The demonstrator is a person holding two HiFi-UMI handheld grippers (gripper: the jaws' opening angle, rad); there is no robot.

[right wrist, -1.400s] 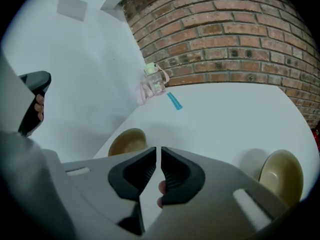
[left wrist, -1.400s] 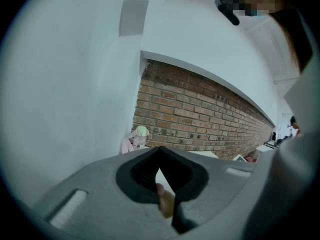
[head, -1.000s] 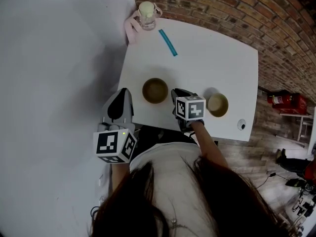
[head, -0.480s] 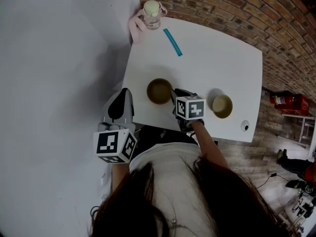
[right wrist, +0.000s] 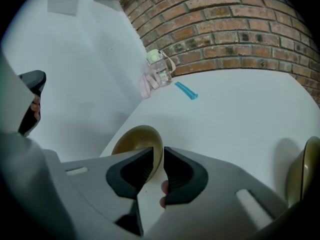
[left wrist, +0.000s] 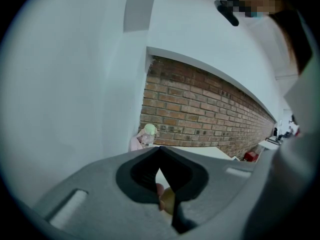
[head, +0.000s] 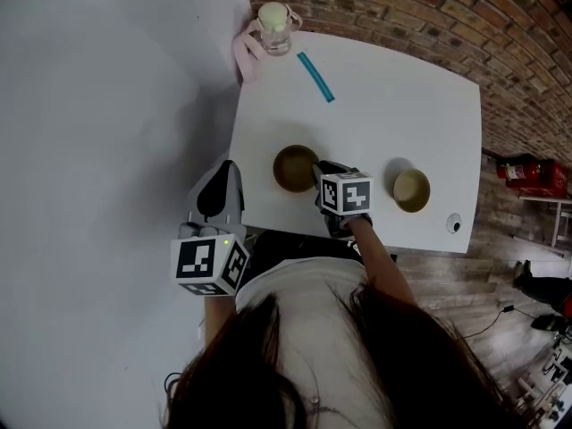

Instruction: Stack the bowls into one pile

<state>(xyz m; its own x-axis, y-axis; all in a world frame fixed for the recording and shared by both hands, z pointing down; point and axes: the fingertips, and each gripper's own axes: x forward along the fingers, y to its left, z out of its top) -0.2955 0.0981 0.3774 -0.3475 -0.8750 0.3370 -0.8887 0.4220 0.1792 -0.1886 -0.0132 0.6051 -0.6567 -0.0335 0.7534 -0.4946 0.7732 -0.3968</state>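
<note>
R gripper [right wrist: 158,153] fingers nearly together, clamped on left bowl [right wrist: 134,140] rim. L gripper [left wrist: 159,150] fingers together, empty. Bowls: 2; right bowl [head: 411,189] stands apart.

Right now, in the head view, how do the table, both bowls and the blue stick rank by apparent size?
1. table
2. darker bowl, only slightly bigger-looking
3. lighter bowl; these two are close, so unsure
4. blue stick

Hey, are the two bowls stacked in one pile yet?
No, the left bowl and the right bowl sit apart on the white table, with bare tabletop between them.
</note>
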